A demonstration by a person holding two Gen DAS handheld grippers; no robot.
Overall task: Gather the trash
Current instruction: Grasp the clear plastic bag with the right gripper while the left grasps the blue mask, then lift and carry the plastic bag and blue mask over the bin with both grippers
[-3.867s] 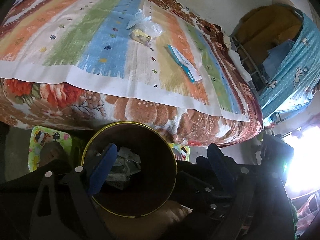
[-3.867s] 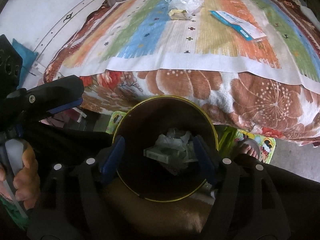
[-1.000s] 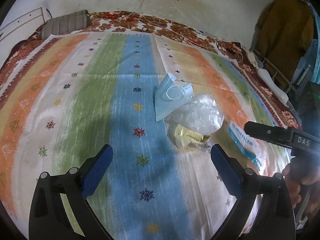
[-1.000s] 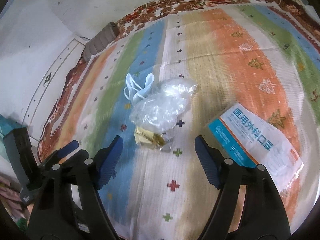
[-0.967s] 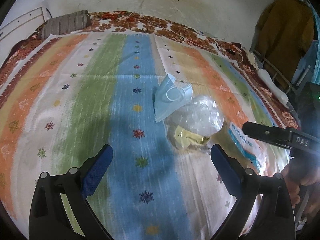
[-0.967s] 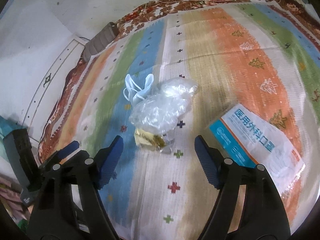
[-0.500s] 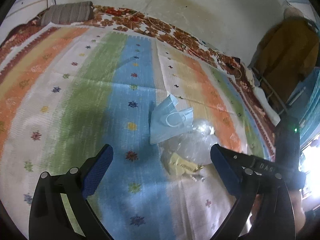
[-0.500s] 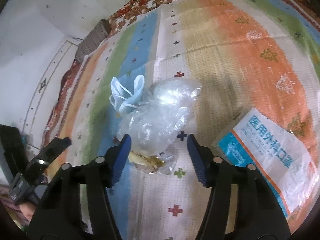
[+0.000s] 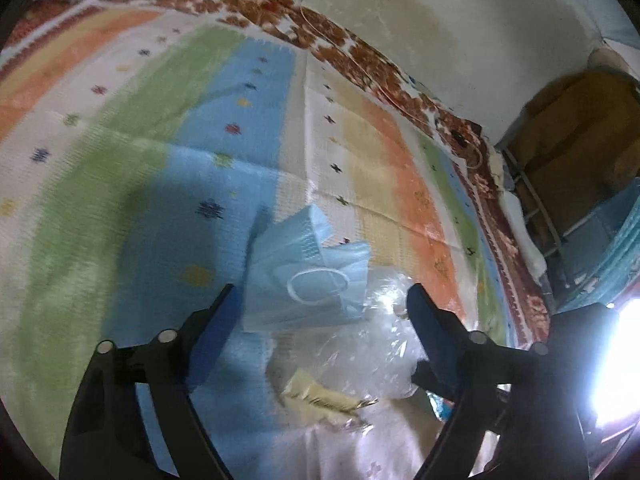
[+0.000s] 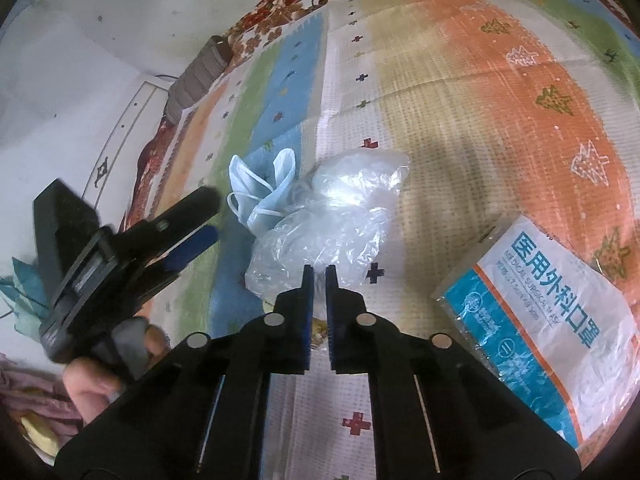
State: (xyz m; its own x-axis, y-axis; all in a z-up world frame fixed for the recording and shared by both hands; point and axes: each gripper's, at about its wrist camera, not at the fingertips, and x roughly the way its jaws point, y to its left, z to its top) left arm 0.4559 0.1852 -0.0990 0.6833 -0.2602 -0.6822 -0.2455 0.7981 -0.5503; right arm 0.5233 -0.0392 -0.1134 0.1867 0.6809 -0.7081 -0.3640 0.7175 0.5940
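Plastic bag pinched on the bed, mask lined up for the other claw

Nearest in the right wrist view, the right gripper is seen nearly closed, its jaws pinching the near edge of the crumpled clear plastic bag, which lies on the striped bedspread; a small yellow wrapper is tucked at the bag's near side and could be left behind unless the film is gathered over it. The left gripper is held wide open, not gripping anything, with the blue face mask framed between its jaws, just beside the bag. A good pick is judged to need the mask's folded body taken, not the ear loop alone, and the bag lifted slowly so thin film is not torn. Farther right, a flat mask packet lies apart, untouched
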